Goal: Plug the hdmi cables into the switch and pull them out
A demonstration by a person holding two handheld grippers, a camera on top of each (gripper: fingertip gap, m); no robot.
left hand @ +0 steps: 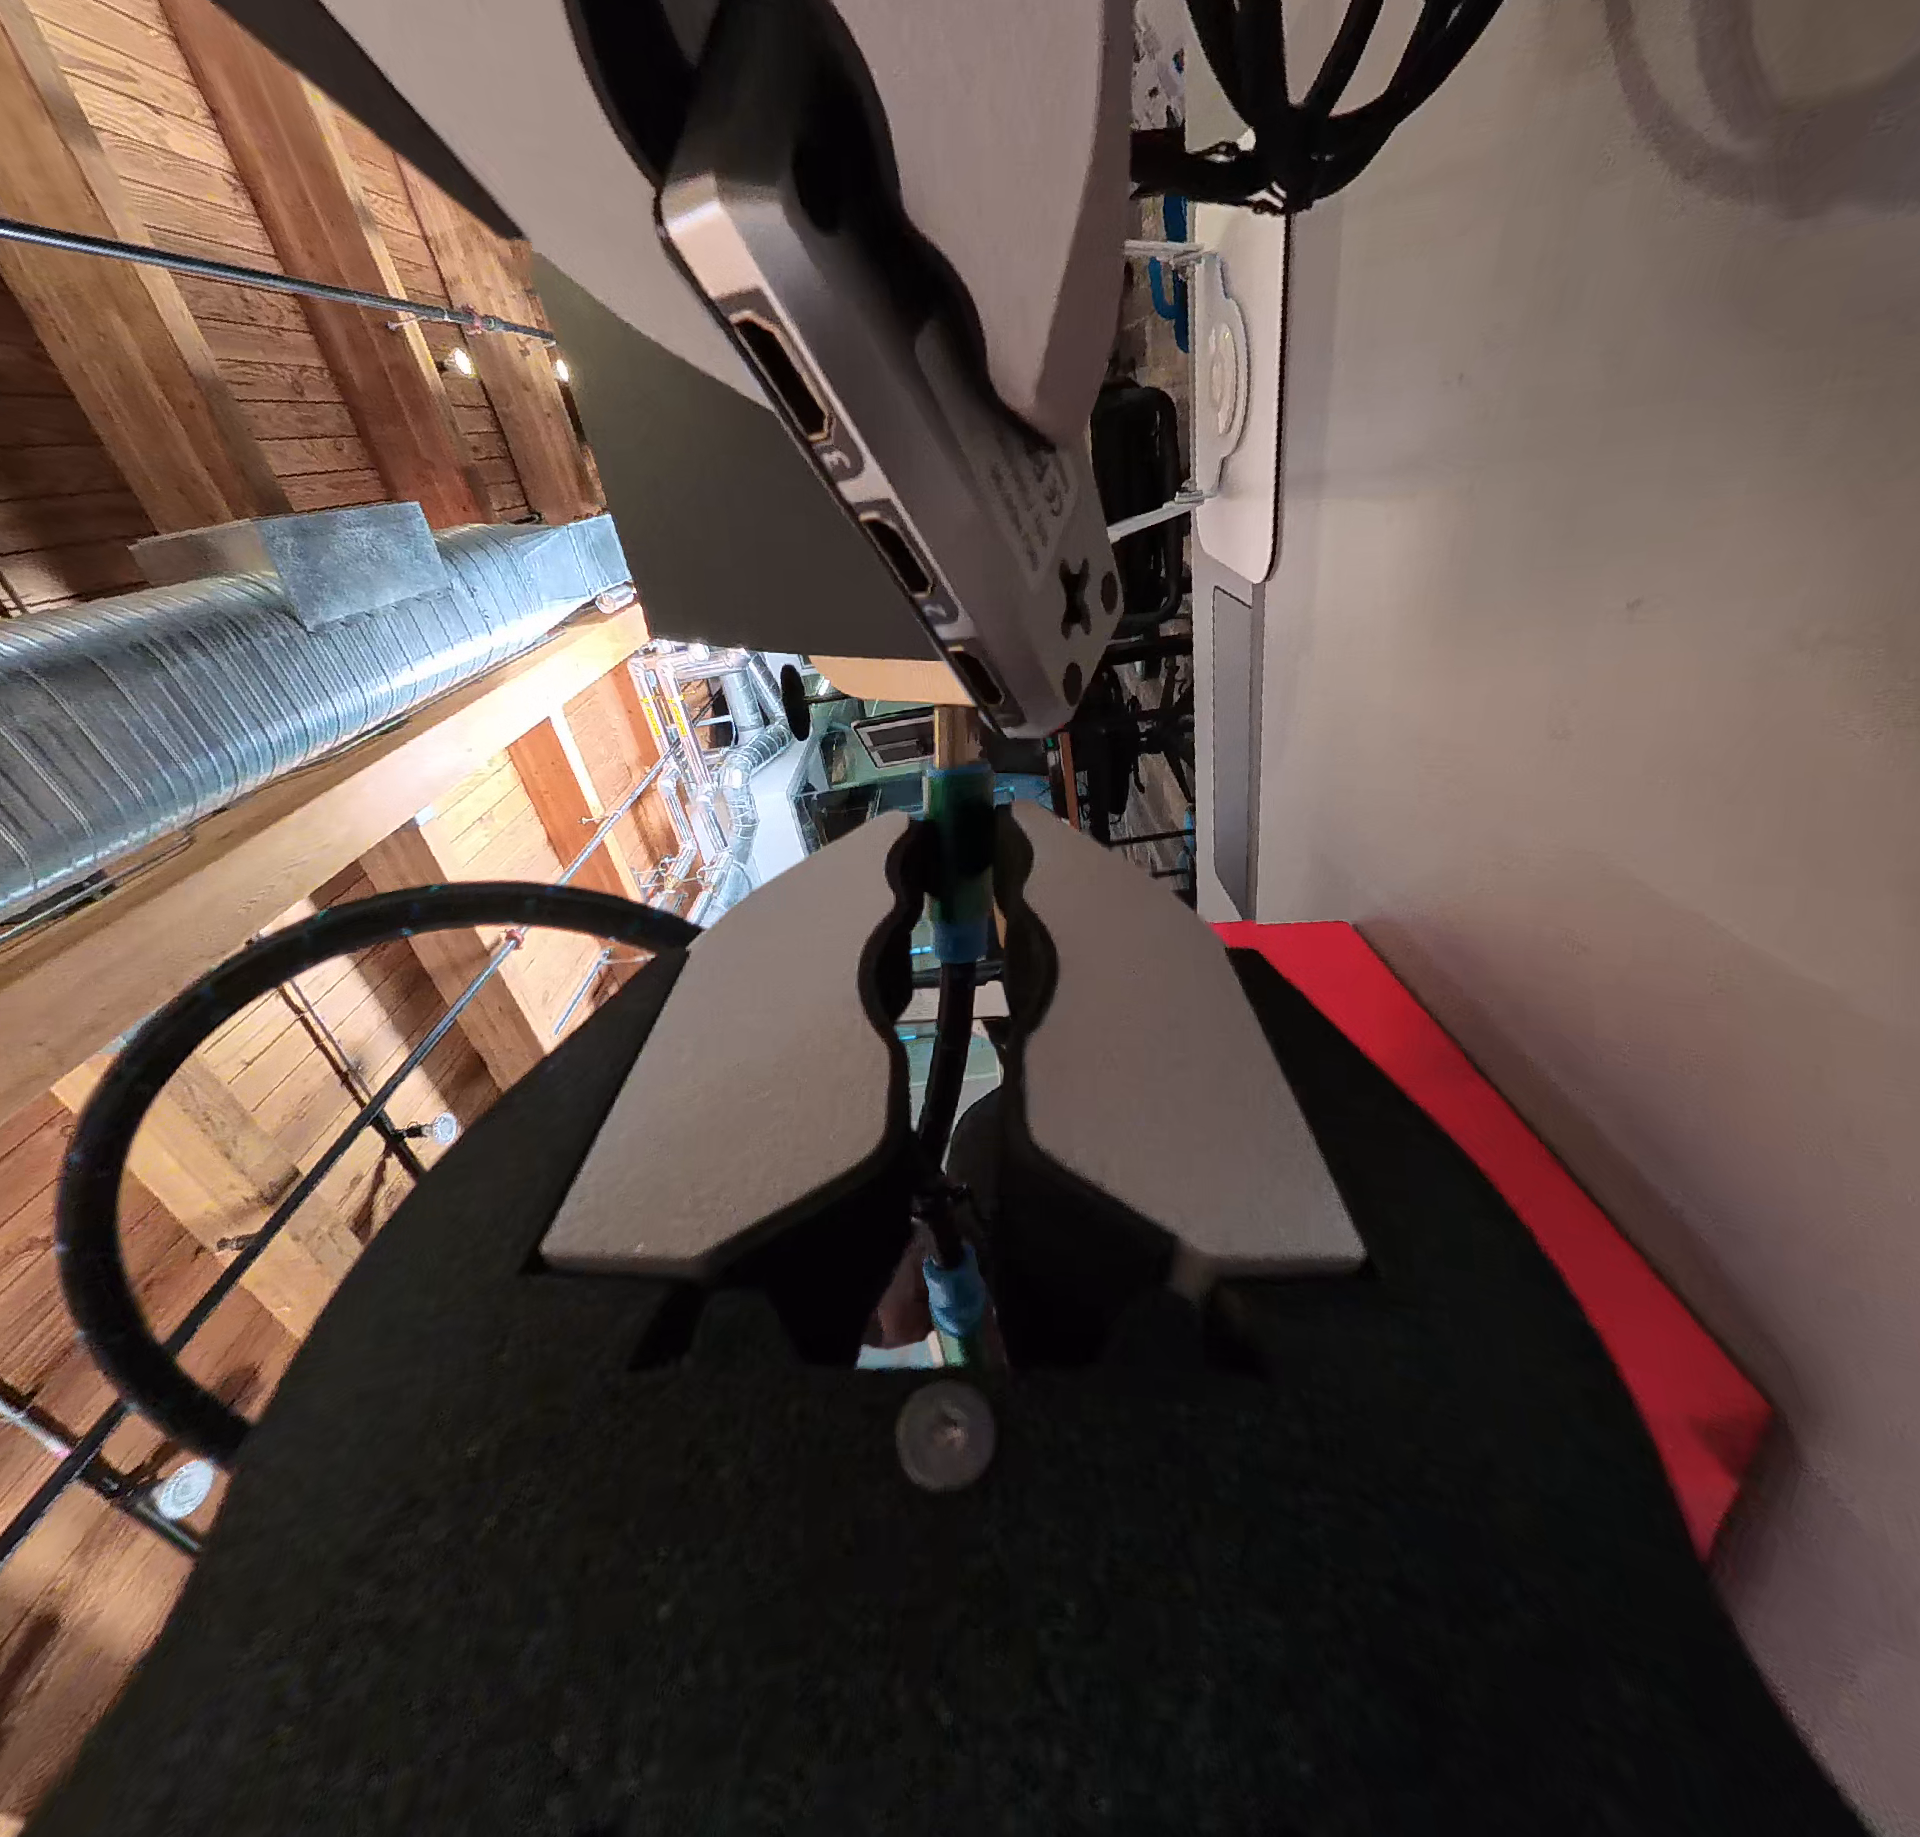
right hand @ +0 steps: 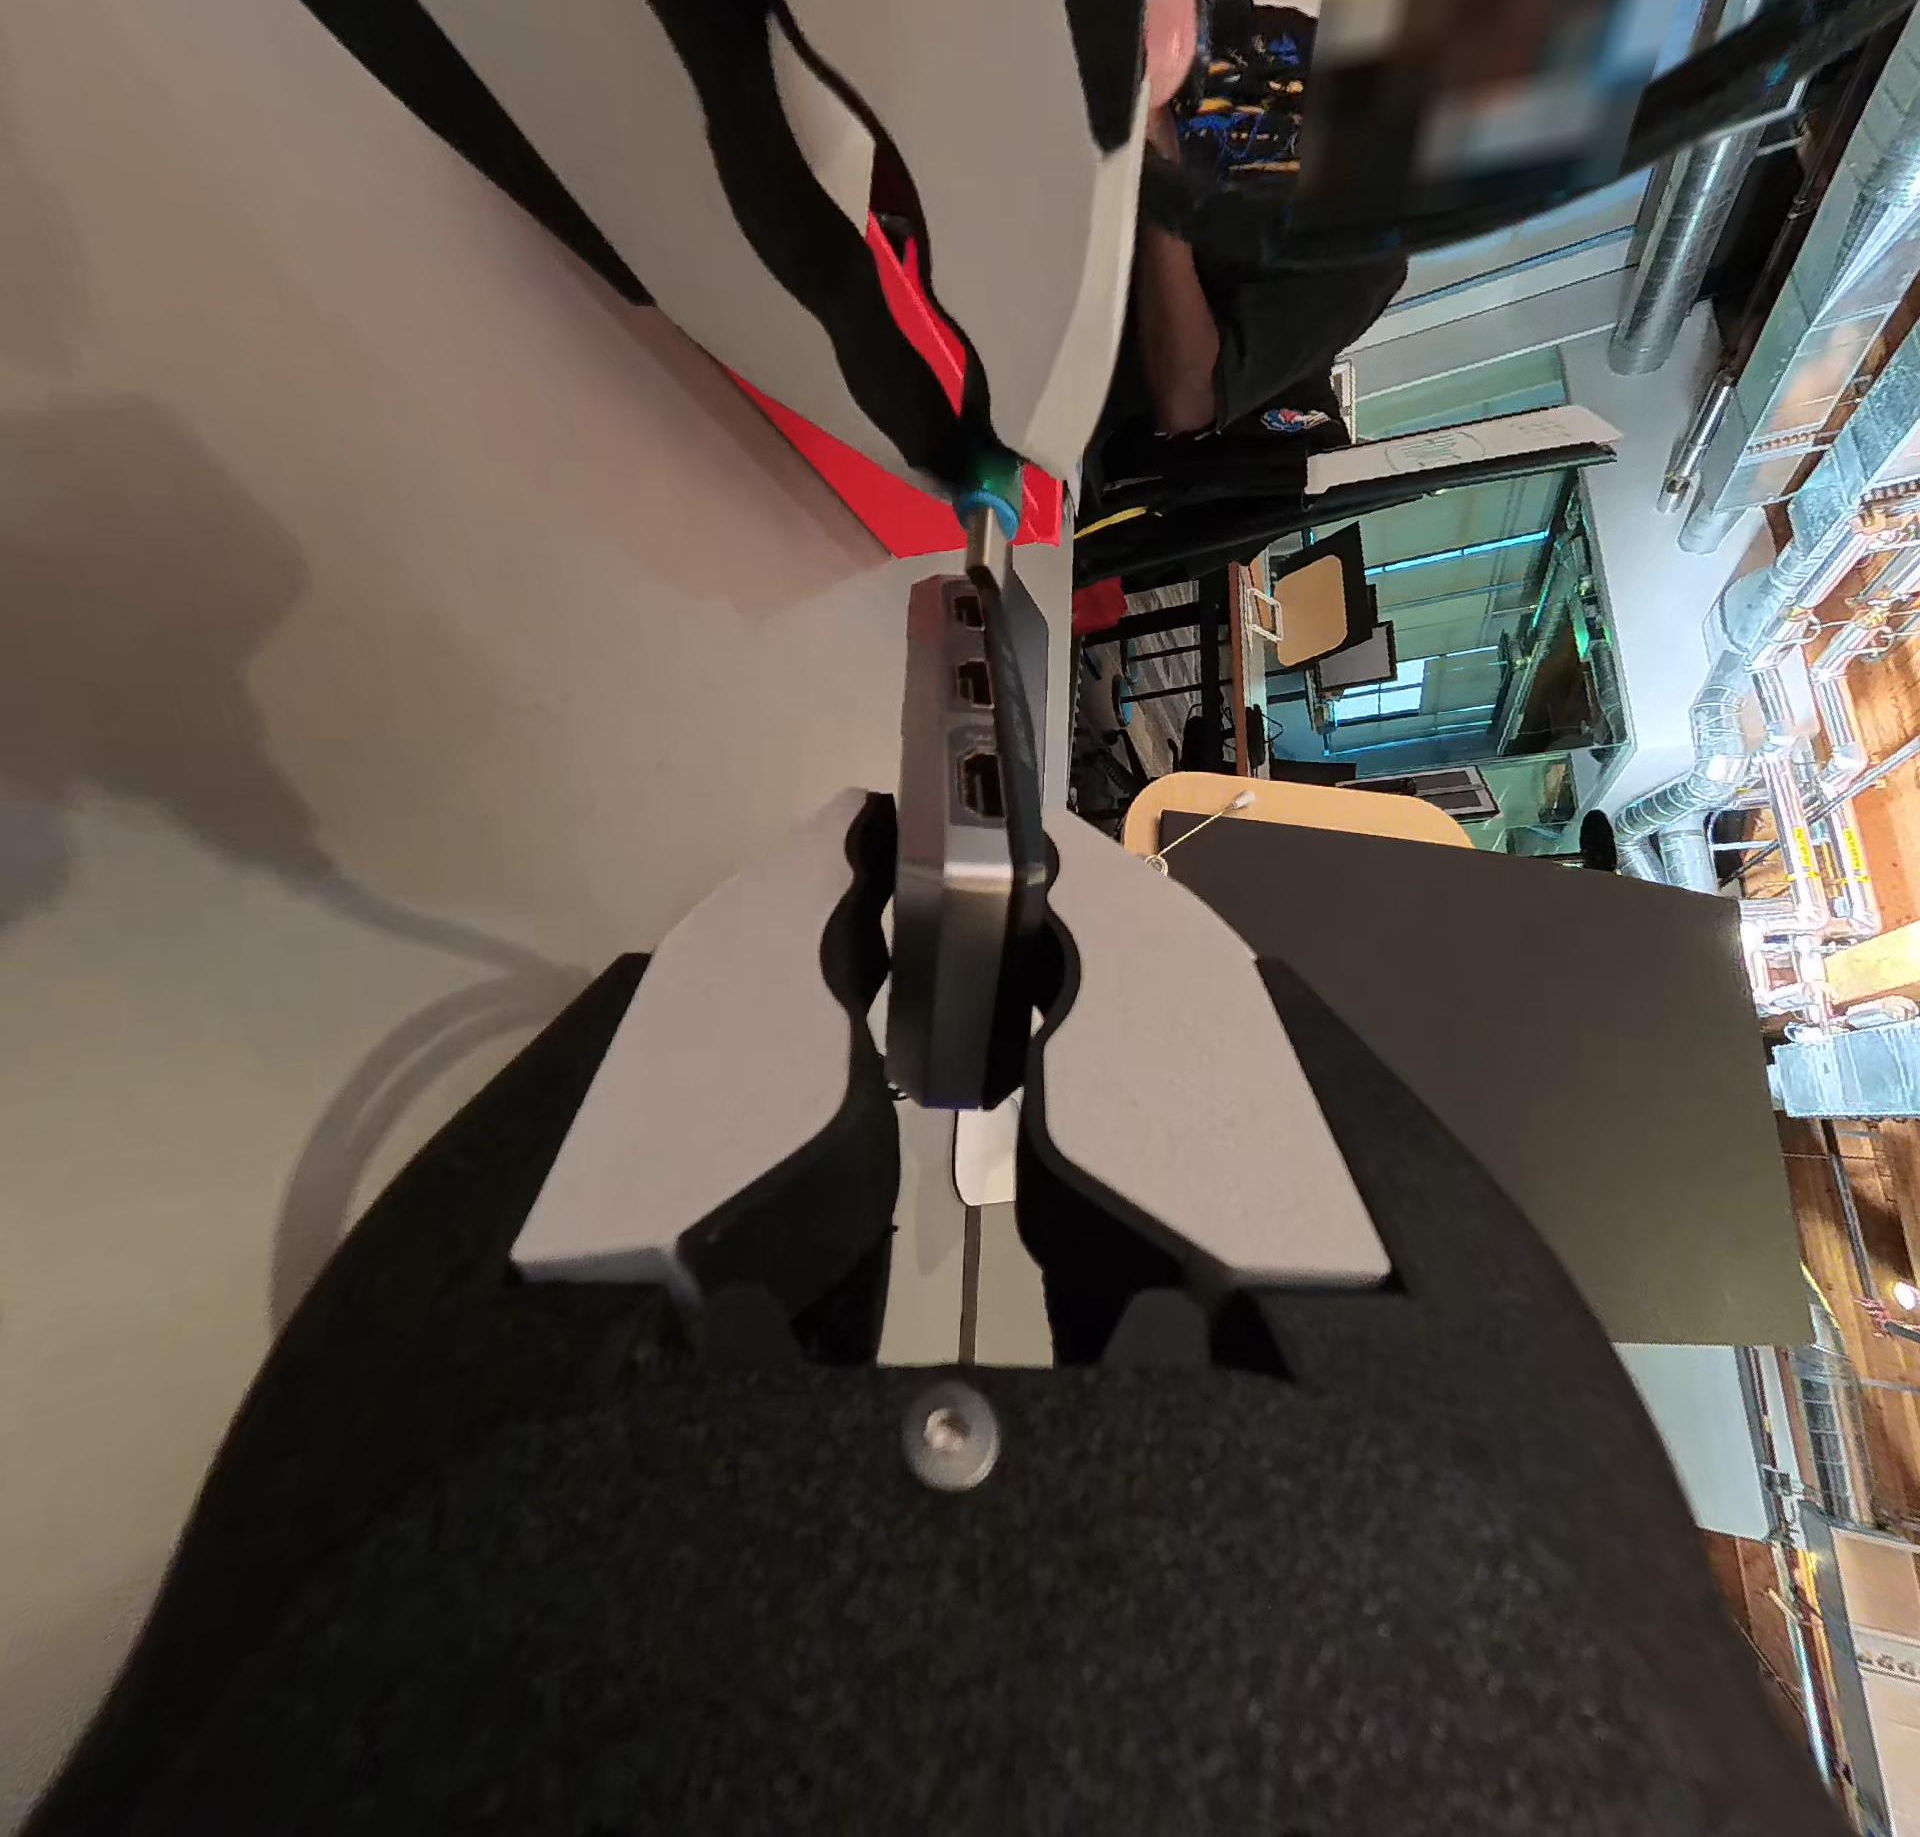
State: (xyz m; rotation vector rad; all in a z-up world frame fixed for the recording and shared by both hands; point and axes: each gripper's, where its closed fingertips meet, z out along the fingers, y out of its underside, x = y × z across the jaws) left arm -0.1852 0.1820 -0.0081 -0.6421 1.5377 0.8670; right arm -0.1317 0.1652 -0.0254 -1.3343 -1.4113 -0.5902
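In the left wrist view, warm plank-wood ceiling beams (left hand: 208,260) and a ribbed silver ventilation duct (left hand: 260,665) fill the left side. A black HDMI cable (left hand: 343,966) loops there and runs in between the fingers of the left gripper (left hand: 961,842), which are clenched on its plug, a black connector wrapped in green and blue tape (left hand: 961,831). Just beyond the plug tip hangs the flat grey metal HDMI switch (left hand: 914,457), its row of open ports facing the plug, close but not joined. The right gripper (left hand: 935,260) clamps the switch from the far side. To the right lies the pale grey worktop (left hand: 1558,644), carrying a bright red cloth (left hand: 1455,1112) near and a bundle of black cables (left hand: 1299,52) far.

In the right wrist view, the worktop (right hand: 312,437) fills the left. The right gripper (right hand: 961,852) fingers are clenched on the switch (right hand: 961,821), held edge-on. Beyond it the left gripper (right hand: 997,468) holds the taped plug (right hand: 987,494) just beside the farthest port. On the right are an open workshop with glass partitions (right hand: 1455,644) and silver pipes (right hand: 1766,644).
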